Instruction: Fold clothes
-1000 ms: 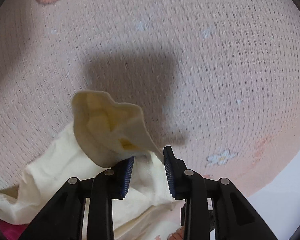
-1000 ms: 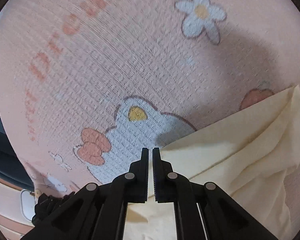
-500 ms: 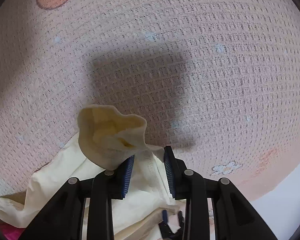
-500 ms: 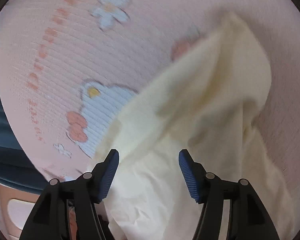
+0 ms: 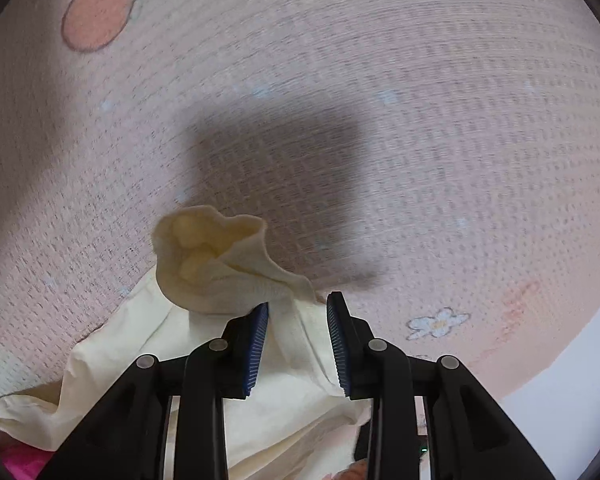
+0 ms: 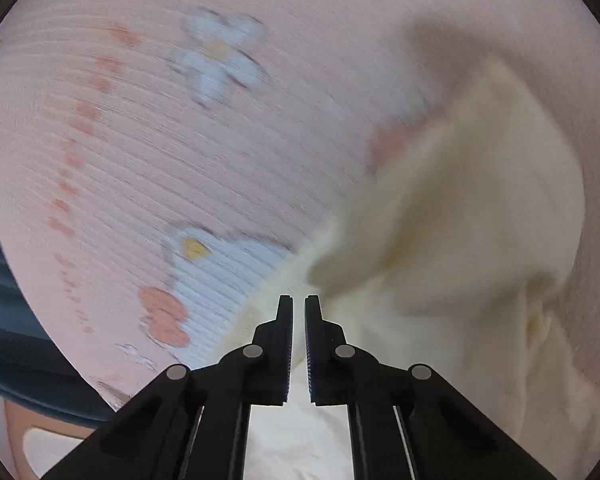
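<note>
A cream garment [image 5: 216, 264] lies crumpled on a pink waffle-textured bedcover [image 5: 420, 140]. My left gripper [image 5: 298, 308] is narrowed on a bunched fold of it; a curled flap stands up just ahead of the left finger, and more cloth trails down-left under the gripper. In the right wrist view the same cream garment [image 6: 460, 232] rises in a blurred peak to the right. My right gripper [image 6: 299, 300] has its fingers almost touching, pinched on the garment's left edge over the pink bedcover [image 6: 260, 160].
The bedcover carries printed flowers [image 6: 220, 60], a white cartoon figure with a pink bow [image 6: 220, 280] and a pink oval [image 5: 104, 12]. A dark blue surface [image 6: 4, 320] borders the cover at left. A white floor strip [image 5: 572, 392] shows at lower right.
The right gripper, shut on the garment's edge a second ago, opened wide half a second ago and has shut again on the edge. The left gripper has kept its hold and drifted slightly.
</note>
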